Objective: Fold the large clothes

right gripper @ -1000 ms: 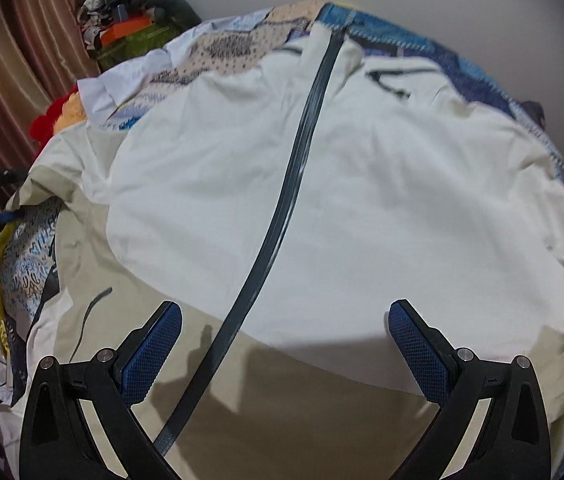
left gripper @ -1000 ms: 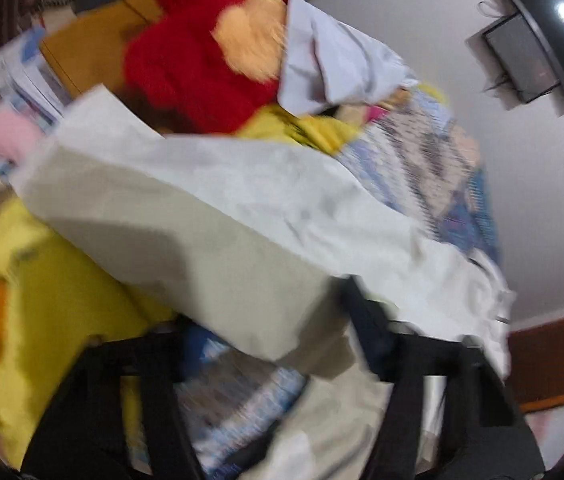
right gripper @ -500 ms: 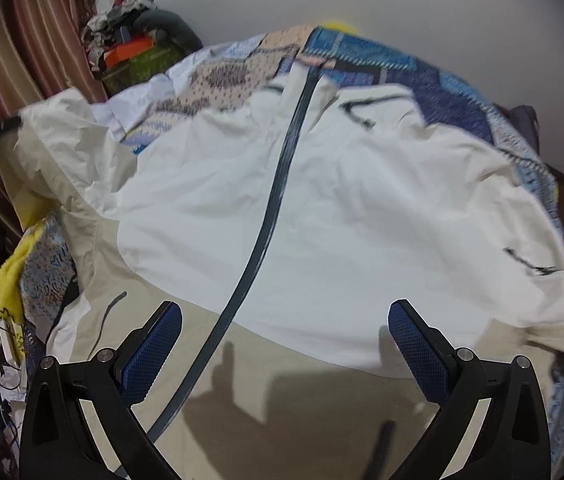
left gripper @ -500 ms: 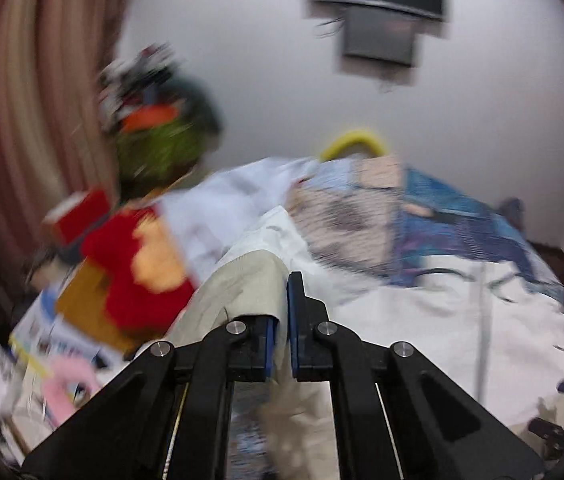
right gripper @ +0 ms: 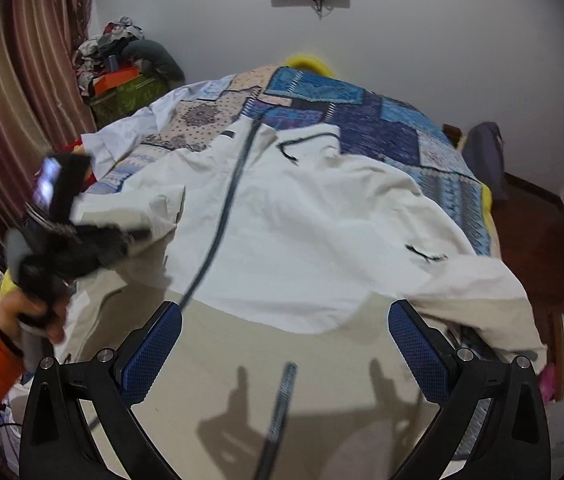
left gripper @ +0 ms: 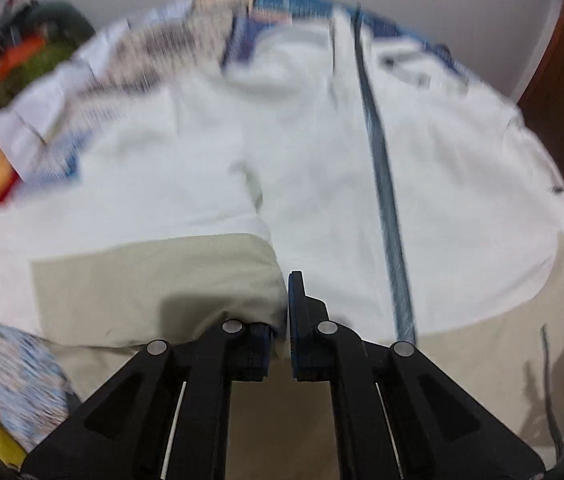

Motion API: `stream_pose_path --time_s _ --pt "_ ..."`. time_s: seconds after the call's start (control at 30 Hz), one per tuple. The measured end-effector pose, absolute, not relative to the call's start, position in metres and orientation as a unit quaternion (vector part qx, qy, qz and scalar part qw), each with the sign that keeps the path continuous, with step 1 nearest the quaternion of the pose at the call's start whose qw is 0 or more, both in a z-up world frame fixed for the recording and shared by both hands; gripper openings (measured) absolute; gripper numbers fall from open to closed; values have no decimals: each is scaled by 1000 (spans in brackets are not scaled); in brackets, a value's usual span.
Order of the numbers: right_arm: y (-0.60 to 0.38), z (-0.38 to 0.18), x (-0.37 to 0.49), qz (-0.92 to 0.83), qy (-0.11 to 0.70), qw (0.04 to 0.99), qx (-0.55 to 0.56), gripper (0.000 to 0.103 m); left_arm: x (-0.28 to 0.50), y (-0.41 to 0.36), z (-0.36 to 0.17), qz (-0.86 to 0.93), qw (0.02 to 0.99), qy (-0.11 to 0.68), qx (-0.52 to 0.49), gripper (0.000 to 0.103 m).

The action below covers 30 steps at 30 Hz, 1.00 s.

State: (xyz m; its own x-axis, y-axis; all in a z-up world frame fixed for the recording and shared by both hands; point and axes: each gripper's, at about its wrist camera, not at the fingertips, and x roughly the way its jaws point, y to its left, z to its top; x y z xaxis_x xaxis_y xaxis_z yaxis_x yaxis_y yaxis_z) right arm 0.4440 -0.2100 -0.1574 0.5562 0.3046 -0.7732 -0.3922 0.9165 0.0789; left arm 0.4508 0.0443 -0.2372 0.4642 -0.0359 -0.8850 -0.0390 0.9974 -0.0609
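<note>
On the patchwork-quilted bed (right gripper: 393,128), the white jacket (right gripper: 301,216) lies spread front-up, and the left gripper (left gripper: 280,320), clamped on its beige sleeve (left gripper: 154,284), has swung from 9 o'clock inward, starting the fold, while the right gripper (right gripper: 285,344) hovers wide open.

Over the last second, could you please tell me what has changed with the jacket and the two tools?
The left tool, shut on the sleeve, has carried it from out at the left side inward over the jacket, folding it across the front beside the zipper. The right tool stayed open and empty near the hem, and the jacket's body stayed spread on the patchwork quilt.
</note>
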Motion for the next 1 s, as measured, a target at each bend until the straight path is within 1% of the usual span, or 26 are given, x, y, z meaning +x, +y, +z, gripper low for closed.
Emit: stream_pose_path --time_s 0.07,0.1,0.13,0.17,0.23,0.33,0.43,0.5,0.6,0.73,0.87,0.9,0.93,0.97,1.0 --pt "-218 -161 442 192 433 879 -48 103 445 43 -253 -17 839 542 -41 17" --pt "-220 -164 442 189 436 878 -47 103 441 42 -256 -34 833 551 -36 28" --pt "-222 -166 443 186 440 877 -46 103 438 41 -256 -44 832 553 -28 36" --pt "-223 -170 443 183 444 876 -44 103 429 40 -252 -53 834 549 -16 40" --pt "-223 -175 446 181 452 873 -40 103 412 43 -238 -65 843 535 1 58" --pt "-218 -183 453 185 462 867 -28 103 386 65 -210 -68 859 506 -25 70" --pt "-209 -188 457 193 468 862 -16 103 373 106 -185 -36 874 480 -62 74" --pt "-200 -191 459 198 471 860 -12 103 365 143 -172 14 883 462 -81 75" --pt "-185 -193 461 208 473 856 -12 103 362 191 -171 78 883 451 -109 75" --pt "-168 -194 459 217 469 855 -30 103 358 270 -193 176 857 449 -180 75" --pt "-153 -199 459 221 470 852 -57 103 361 315 -223 228 829 461 -221 75" --pt "-151 -200 459 220 471 852 -62 103 364 324 -231 240 824 458 -231 72" --pt "-150 -201 459 220 472 851 -63 103 363 330 -234 244 823 454 -238 64" --pt "-148 -203 459 219 474 851 -63 103 365 336 -237 242 824 450 -245 57" --pt "-148 -204 459 219 475 850 -63 103 368 340 -240 238 825 446 -252 47"
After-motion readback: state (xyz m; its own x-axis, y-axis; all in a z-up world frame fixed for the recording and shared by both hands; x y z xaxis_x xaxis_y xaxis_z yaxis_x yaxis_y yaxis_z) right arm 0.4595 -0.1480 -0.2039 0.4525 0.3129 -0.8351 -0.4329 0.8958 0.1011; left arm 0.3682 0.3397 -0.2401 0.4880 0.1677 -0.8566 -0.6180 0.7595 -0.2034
